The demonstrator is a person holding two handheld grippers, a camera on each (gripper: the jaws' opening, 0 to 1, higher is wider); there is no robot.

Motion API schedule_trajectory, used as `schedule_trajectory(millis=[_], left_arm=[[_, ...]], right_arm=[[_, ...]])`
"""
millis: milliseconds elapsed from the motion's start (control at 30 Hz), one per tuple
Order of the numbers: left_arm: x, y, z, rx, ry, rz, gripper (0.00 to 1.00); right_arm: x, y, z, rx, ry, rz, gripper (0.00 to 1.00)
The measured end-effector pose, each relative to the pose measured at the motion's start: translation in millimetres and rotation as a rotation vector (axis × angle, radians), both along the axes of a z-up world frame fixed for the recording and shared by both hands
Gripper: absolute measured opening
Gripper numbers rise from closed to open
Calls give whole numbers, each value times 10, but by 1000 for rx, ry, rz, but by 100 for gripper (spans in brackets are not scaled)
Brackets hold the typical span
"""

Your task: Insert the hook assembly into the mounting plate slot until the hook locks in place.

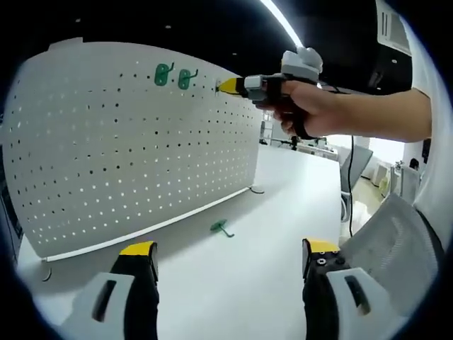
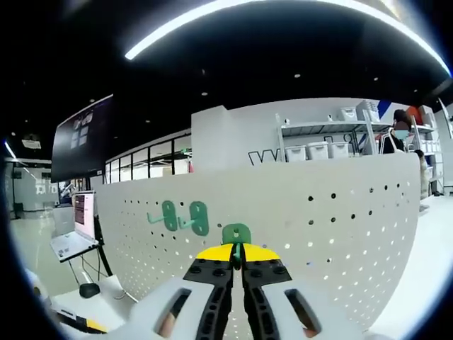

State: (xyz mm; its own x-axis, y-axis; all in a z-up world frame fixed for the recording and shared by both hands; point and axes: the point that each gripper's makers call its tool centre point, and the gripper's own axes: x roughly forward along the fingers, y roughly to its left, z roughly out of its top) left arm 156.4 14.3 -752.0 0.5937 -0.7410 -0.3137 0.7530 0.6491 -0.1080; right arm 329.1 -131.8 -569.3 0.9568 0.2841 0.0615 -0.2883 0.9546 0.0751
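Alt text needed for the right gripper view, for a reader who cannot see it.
The right hand-held gripper is shut on a green hook, pressing it against a white pegboard. Two more green hooks already hang on the board to its left.

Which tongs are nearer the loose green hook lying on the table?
Left. The left tongs hang open just short of the hook on the table; the right tongs are up at the pegboard.
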Motion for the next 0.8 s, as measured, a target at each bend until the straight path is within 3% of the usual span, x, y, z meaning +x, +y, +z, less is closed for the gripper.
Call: schedule_trajectory(millis=[800], left_arm=[[-64, 57, -66, -1, 18, 20, 85]], right_arm=[[235, 51, 228, -42, -65, -6, 1]])
